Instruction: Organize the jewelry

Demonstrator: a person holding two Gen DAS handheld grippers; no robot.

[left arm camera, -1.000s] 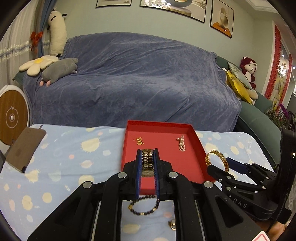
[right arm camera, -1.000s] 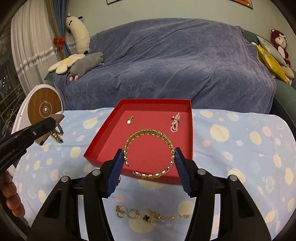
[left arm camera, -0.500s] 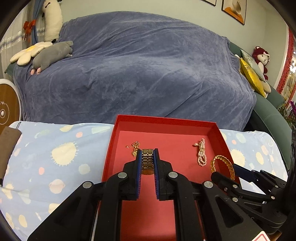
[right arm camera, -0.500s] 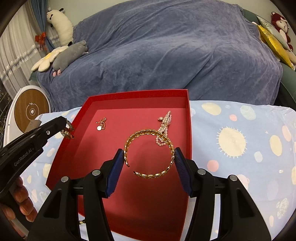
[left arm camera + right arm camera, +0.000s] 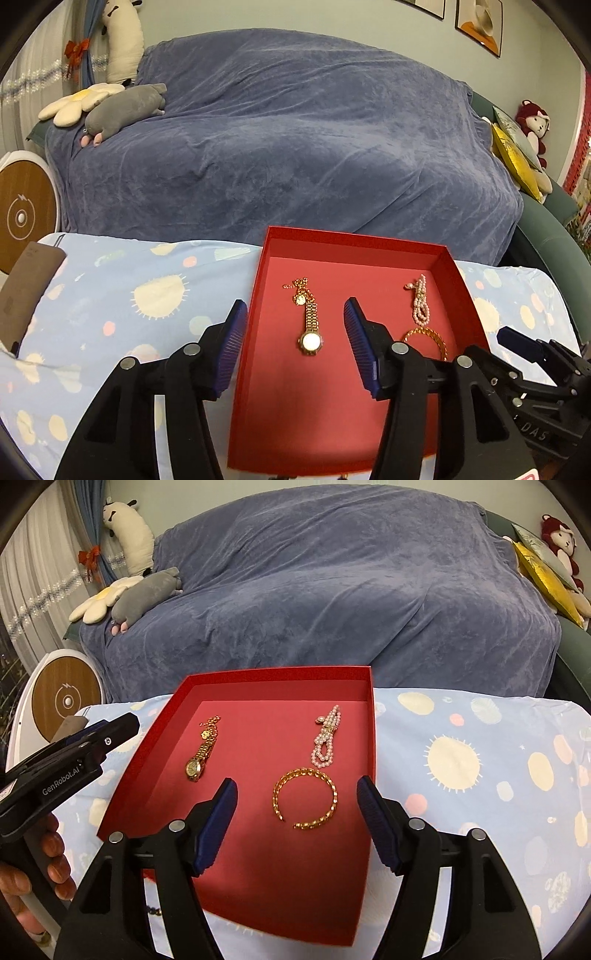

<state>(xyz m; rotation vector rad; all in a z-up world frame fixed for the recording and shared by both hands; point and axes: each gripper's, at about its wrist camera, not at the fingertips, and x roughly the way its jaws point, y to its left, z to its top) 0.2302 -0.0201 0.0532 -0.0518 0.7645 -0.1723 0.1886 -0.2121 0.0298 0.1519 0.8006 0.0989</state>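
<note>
Underneath, I noted a sun-print cloth [image 5: 480, 738] on the table, a blue-draped sofa [image 5: 295, 129] behind. One red tray [image 5: 280, 675] held four pieces: one watch [image 5: 311, 334], one chain [image 5: 301, 290], one pearl strand [image 5: 327, 742], one gold bangle [image 5: 306, 799]. My left gripper [image 5: 295, 343] and right gripper [image 5: 297, 812] both stood spread and empty above the tray.

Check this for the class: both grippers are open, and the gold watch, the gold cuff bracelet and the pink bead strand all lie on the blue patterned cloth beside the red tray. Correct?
Not quite. The gold watch, gold cuff bracelet and pink bead strand lie inside the red tray, not on the blue patterned cloth; the right wrist view shows it. Both grippers, left and right, are open.
</note>
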